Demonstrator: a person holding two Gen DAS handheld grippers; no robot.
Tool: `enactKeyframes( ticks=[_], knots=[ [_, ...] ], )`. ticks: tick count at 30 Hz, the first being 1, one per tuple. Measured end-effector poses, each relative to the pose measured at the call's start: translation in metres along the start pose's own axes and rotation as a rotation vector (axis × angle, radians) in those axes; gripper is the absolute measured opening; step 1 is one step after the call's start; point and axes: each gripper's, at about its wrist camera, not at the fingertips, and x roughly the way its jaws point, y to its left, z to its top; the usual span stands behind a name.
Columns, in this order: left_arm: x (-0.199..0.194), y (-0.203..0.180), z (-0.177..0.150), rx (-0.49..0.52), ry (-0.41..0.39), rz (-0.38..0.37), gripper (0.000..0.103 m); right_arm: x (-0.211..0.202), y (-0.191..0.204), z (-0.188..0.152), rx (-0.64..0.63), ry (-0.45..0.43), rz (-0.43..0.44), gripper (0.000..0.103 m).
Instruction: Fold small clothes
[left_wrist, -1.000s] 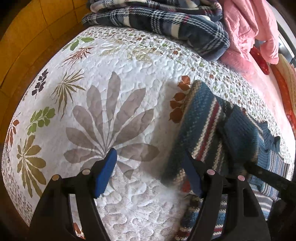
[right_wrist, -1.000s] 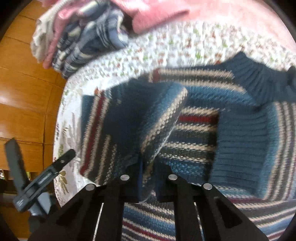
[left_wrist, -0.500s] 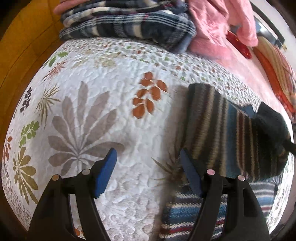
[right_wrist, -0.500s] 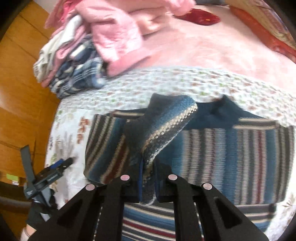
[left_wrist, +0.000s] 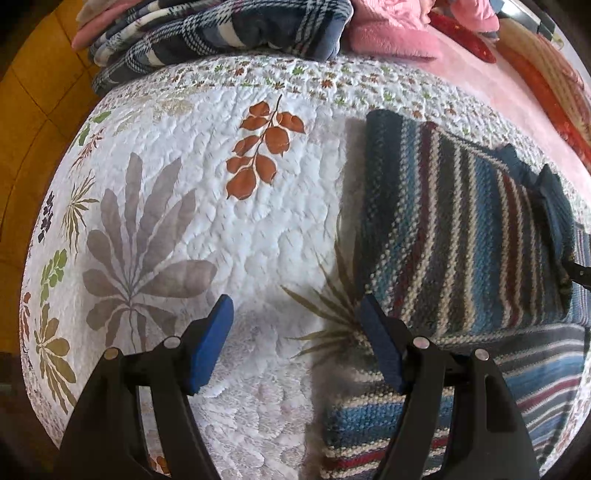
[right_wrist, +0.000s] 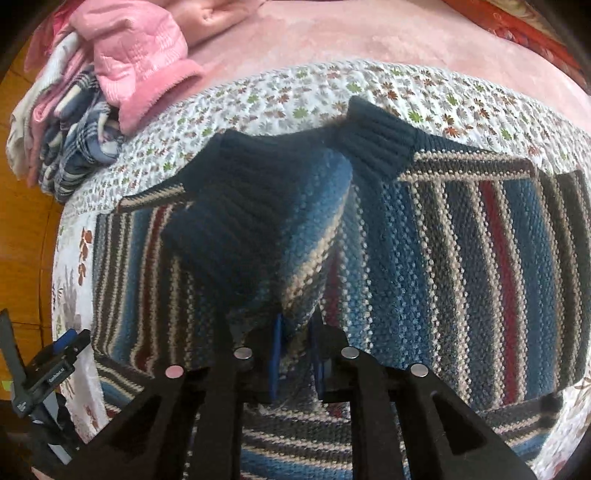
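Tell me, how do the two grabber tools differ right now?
The left gripper is open, its blue pads spread above the bare quilt, holding nothing. The right gripper is shut on the sleeve of the striped sweater, lifting it over the sweater's body. Both have black arms and blue pads.

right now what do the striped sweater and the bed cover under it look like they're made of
Striped sweater: a chunky knit, likely wool or acrylic yarn; coarse looped stitches and ribbed dark cuffs show, matte finish. The right gripper is shut on its sleeve.

Bed cover: quilted fabric, probably cotton or a blend; puffy stitched ripples and printed leaves, slight soft sheen.
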Motion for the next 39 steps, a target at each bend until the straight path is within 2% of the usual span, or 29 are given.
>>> enactKeyframes(
  ticks=[2, 3, 5, 8, 13, 17, 20, 21, 22, 23, 25, 33, 36, 39],
  knots=[
    [0.000, 0.000, 0.000, -0.006, 0.004, -0.003, 0.071, -0.003, 0.003, 0.001, -0.019, 0.002, -0.033, 0.023],
    [0.000, 0.001, 0.000, -0.011, 0.005, -0.005, 0.071, -0.008, 0.006, 0.002, -0.031, -0.008, -0.066, 0.030],
    [-0.002, 0.003, 0.001, -0.029, 0.001, -0.012, 0.071, -0.024, 0.012, 0.001, -0.053, -0.072, -0.096, 0.032],
    [-0.008, 0.001, 0.003, -0.041, -0.023, -0.021, 0.071, -0.043, 0.029, 0.002, -0.093, -0.111, -0.066, 0.033],
    [-0.011, -0.014, 0.002, -0.019, -0.029, -0.057, 0.071, -0.032, 0.078, 0.008, -0.241, -0.075, -0.135, 0.050],
    [-0.005, -0.022, -0.001, 0.017, -0.009, -0.065, 0.072, -0.003, 0.100, 0.014, -0.267, -0.024, -0.169, 0.050],
    [-0.001, -0.021, -0.003, 0.028, -0.001, -0.064, 0.074, 0.011, 0.102, 0.019, -0.256, -0.002, -0.227, 0.050],
    [0.000, -0.020, -0.003, 0.027, 0.001, -0.065, 0.075, 0.016, 0.099, 0.020, -0.249, 0.009, -0.244, 0.044],
    [0.001, -0.020, -0.003, 0.023, 0.004, -0.066, 0.076, 0.018, 0.097, 0.019, -0.246, 0.014, -0.257, 0.032],
    [0.002, -0.018, -0.003, 0.019, 0.008, -0.069, 0.076, 0.019, 0.094, 0.019, -0.248, 0.010, -0.278, 0.026],
    [0.004, -0.016, -0.002, 0.013, 0.013, -0.075, 0.076, 0.014, 0.088, 0.018, -0.254, -0.001, -0.259, 0.010],
    [0.004, -0.019, -0.003, 0.021, 0.010, -0.063, 0.076, -0.059, 0.032, 0.008, -0.132, -0.107, -0.093, 0.010],
    [0.005, -0.019, -0.003, 0.022, 0.010, -0.062, 0.076, -0.078, -0.002, 0.001, -0.065, -0.113, -0.055, 0.010],
    [0.005, -0.019, -0.003, 0.023, 0.010, -0.063, 0.076, -0.079, -0.037, -0.007, -0.009, -0.085, -0.030, 0.010]
  ],
)
